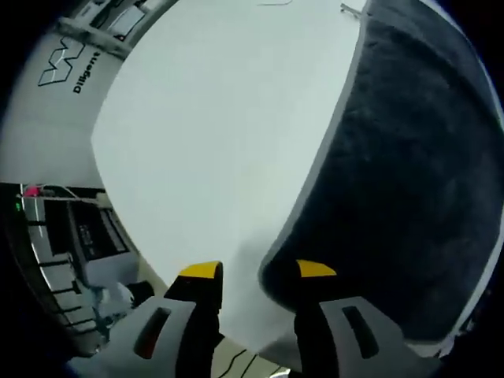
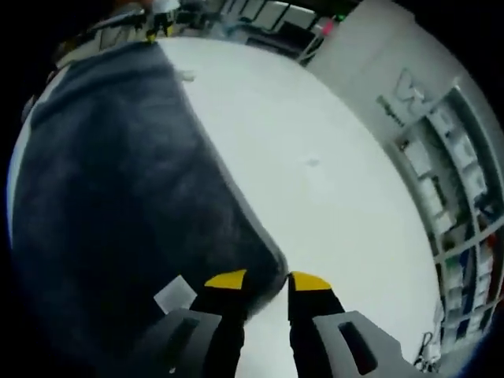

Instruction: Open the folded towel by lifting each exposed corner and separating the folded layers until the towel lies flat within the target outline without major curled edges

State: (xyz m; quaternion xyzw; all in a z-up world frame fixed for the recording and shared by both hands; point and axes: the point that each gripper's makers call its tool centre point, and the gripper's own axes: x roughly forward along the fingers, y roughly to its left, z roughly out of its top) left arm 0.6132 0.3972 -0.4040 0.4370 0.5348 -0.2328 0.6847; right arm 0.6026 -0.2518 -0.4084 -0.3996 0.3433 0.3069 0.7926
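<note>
- Left gripper (image 1: 258,276), jaws parted, straddles the dark towel (image 1: 402,197) corner on the white table (image 1: 205,142).
- Right gripper (image 2: 268,282) pinches its towel (image 2: 110,205) corner; lift both evenly, outward.

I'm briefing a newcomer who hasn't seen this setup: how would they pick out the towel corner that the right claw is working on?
Start at the white table and find the dark towel spread over one side. Follow its pale-trimmed edge to the rounded corner that sits between the yellow tips of the right claw. A small white tag lies on the cloth just beside it.
</note>
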